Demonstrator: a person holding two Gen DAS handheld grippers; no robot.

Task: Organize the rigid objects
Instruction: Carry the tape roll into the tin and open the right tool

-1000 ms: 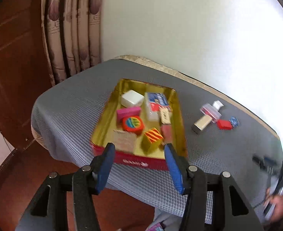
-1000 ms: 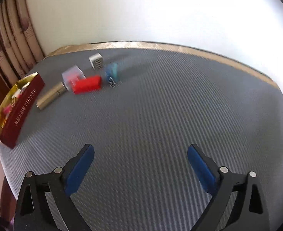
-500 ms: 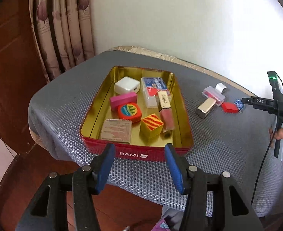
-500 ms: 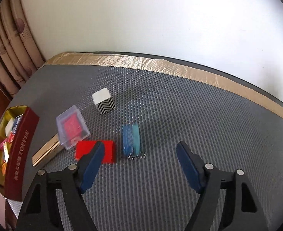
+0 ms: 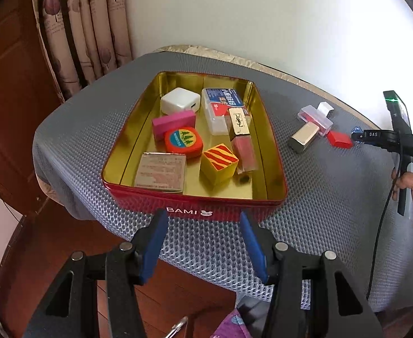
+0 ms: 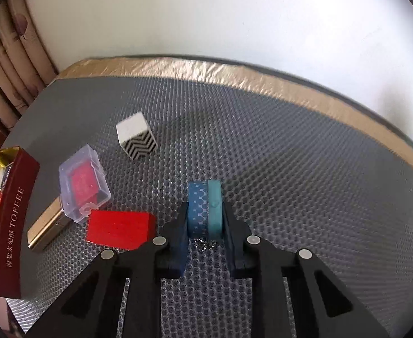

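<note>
Right gripper [image 6: 205, 219] is clamped on the blue washi-tape rolls [image 6: 205, 209], standing on edge on the grey mat [image 6: 291, 197]. Red toffee tin [image 6: 12, 225] lies at 9 o'clock, well apart. Left gripper [image 5: 203, 242] hovers half-spread, empty, near the tin's front wall.

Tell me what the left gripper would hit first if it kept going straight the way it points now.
Most likely the near red wall of the tin: the left gripper hangs open just short of it, aimed down at it. Depth is unclear, so it might meet the grey mat first.
</note>
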